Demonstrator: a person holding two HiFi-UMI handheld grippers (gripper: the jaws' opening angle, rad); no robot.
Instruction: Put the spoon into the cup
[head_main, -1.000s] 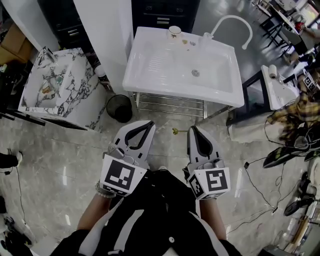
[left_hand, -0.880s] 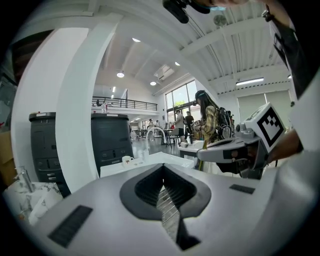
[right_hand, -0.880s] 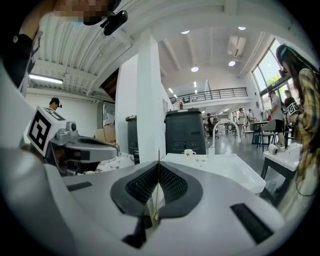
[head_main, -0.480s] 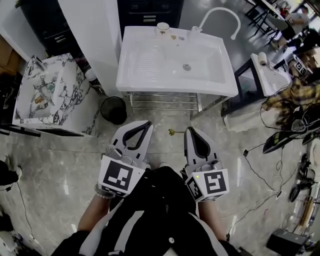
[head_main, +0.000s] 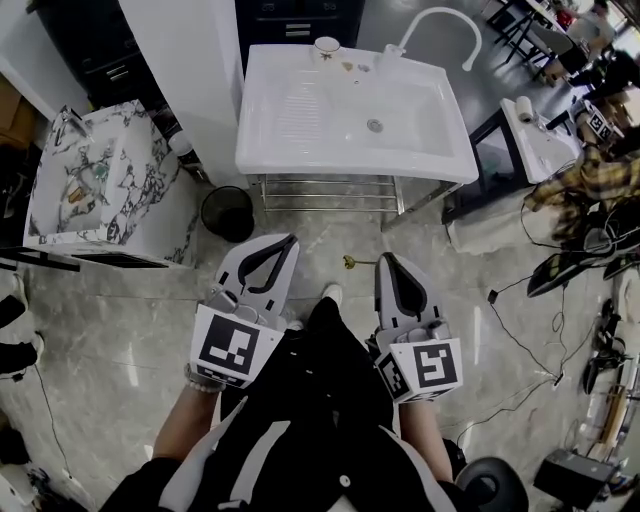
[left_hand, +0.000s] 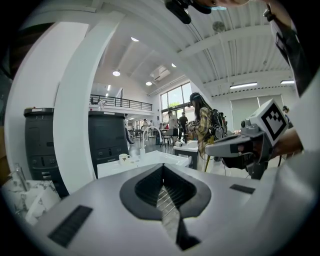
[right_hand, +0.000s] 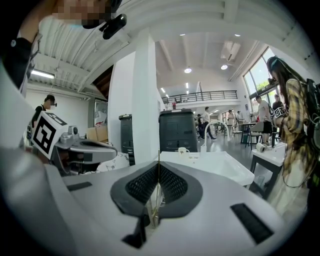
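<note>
A white cup (head_main: 326, 47) with a small print stands on the back rim of the white sink (head_main: 300, 150), far ahead of both grippers; it also shows small in the left gripper view (left_hand: 123, 159) and the right gripper view (right_hand: 183, 150). My right gripper (head_main: 385, 260) is shut on a thin gold spoon (head_main: 351, 263), whose end sticks out to the left of the jaw tips over the floor. In the right gripper view the spoon (right_hand: 156, 200) runs upright between the closed jaws of the right gripper (right_hand: 159, 166). The left gripper (head_main: 290, 240) is shut and holds nothing; its closed tips (left_hand: 162, 166) point towards the sink.
A black waste bin (head_main: 226, 213) stands on the floor at the sink's left front corner, next to a marble-patterned basin (head_main: 90, 180) and a white pillar (head_main: 190, 60). A curved white tap (head_main: 440, 25) rises at the sink's back. Cables (head_main: 520, 300) and a person in a plaid shirt (head_main: 590, 180) are at the right.
Both grippers have been carried slightly forward towards the sink. The person's shoe has come into view between them. Jaws and spoon stand as before.
</note>
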